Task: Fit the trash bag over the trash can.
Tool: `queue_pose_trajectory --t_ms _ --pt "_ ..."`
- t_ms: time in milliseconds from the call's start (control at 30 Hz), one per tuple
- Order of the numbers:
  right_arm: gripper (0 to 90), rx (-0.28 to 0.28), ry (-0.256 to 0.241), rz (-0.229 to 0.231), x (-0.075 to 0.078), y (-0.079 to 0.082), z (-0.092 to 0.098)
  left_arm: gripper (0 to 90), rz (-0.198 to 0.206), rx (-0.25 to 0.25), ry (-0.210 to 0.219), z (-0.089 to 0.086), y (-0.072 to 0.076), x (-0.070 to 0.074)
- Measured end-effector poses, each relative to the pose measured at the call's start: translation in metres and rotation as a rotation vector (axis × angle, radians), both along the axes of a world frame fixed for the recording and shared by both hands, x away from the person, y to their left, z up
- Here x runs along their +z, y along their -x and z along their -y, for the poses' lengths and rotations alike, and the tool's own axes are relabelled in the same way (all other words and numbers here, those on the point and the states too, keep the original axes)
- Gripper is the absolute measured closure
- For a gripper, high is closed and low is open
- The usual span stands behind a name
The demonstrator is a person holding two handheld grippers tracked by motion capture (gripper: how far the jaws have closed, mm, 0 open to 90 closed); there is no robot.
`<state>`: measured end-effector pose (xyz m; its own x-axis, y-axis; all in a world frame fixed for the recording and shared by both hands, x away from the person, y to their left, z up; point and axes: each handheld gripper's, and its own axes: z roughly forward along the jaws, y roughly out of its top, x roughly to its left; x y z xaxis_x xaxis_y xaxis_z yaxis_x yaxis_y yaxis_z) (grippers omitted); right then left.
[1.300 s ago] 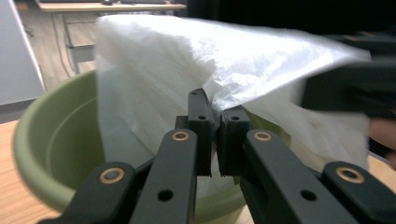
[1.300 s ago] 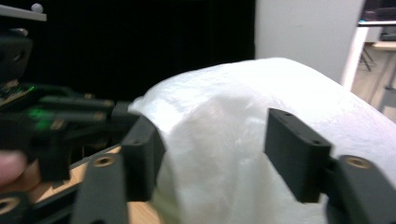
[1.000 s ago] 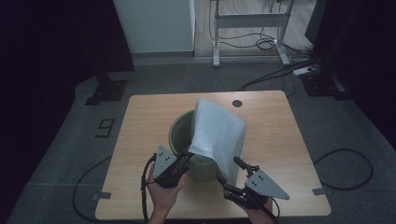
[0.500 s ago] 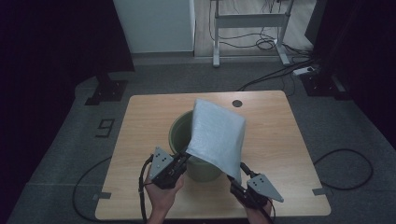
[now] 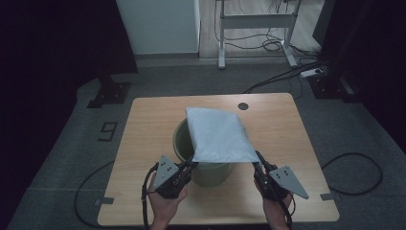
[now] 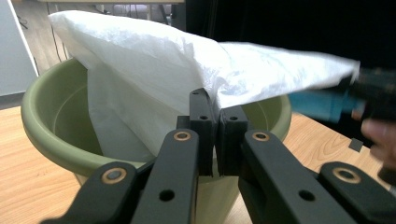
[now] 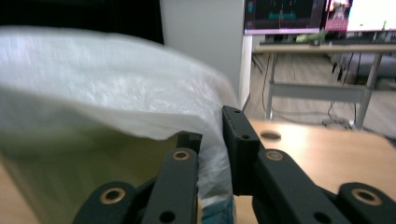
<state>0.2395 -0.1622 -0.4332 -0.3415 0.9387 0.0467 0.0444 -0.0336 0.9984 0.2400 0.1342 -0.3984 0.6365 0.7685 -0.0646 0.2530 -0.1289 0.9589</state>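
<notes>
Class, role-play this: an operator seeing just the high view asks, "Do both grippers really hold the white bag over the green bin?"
Observer: The left gripper has its jaws shut on the edge of the white bag.
Operator: And the right?
Observer: The right gripper has bag film pinched between its jaws.
Operator: Is any of the bag inside the green bin?
Observer: Yes, one layer hangs below its rim.

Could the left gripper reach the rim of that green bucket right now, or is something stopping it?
Probably not freely. The left gripper sits right beside the green bucket, so the rim is near, but its jaws are shut on a corner of the white bag, which it would have to release first.
</notes>
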Motion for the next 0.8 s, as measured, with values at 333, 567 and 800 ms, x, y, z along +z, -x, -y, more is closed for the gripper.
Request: queue_pose_trajectory --t_ms 333,567,800 --pt "83.4 0.079 -0.053 0.124 0.048 0.0 -0.022 82.6 -0.006 -0.031 0.03 -0.011 0.005 -0.006" --pt "84.7 0.118 -0.035 0.122 0.048 -0.001 -0.029 53.1 0.023 -0.059 0.072 -0.029 0.015 0.004" --pt "85.7 0.157 -0.02 0.122 0.047 -0.001 -0.027 47.0 0.012 -0.008 0.114 -0.038 0.011 0.02"
